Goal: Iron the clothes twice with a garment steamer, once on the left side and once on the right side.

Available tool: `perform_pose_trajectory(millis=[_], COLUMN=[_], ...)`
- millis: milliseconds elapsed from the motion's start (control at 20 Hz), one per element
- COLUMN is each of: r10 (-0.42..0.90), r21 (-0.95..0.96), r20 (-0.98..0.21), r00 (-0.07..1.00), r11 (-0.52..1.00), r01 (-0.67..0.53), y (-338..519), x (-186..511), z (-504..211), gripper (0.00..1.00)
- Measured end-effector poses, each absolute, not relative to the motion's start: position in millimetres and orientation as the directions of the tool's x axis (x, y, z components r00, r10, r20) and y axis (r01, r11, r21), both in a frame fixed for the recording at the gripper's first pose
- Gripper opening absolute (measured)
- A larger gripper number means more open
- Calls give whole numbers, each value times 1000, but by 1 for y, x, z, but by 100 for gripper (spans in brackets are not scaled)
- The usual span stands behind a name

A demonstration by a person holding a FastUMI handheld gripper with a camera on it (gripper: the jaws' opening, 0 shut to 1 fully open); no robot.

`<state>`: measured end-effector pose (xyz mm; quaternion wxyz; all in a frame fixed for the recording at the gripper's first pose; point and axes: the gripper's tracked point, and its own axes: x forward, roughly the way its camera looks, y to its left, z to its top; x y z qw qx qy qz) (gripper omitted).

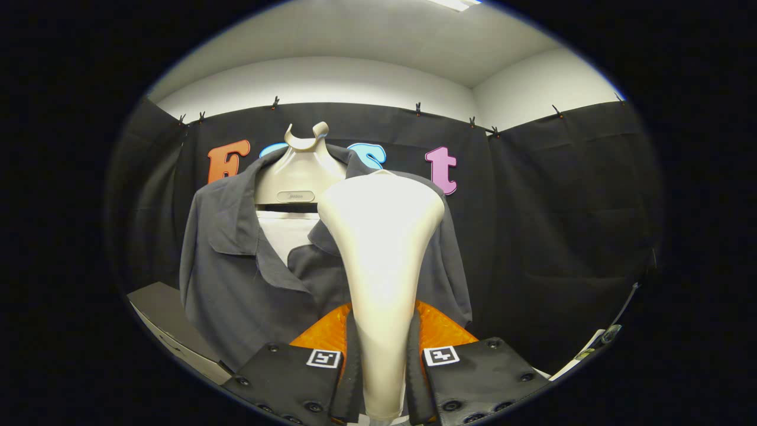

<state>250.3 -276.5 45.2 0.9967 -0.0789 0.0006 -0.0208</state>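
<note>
At centre frame the gripper (383, 361) is pinching the garment steamer (381, 260) handle, its head covering the dark shirt (236, 278) on the hanger (301, 171); it is needing flat, slow strokes.

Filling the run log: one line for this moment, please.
gripper: shut on steamer head | head upright before grey shirt | shirt on hanger

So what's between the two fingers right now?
The steamer head: in the gripper view its handle sits clamped between the fingers of the gripper, in front of the shirt.
</note>
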Motion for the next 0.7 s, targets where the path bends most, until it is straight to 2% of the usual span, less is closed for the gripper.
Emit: perform_pose_trajectory(millis=[250, 700], r10=[-43, -32], r21=[-160, -175], r20=[-44, -100], r00=[998, 994], r11=[987, 984], r01=[35, 14], y=[-279, -287], x=[275, 274], z=[18, -40], gripper=[37, 37])
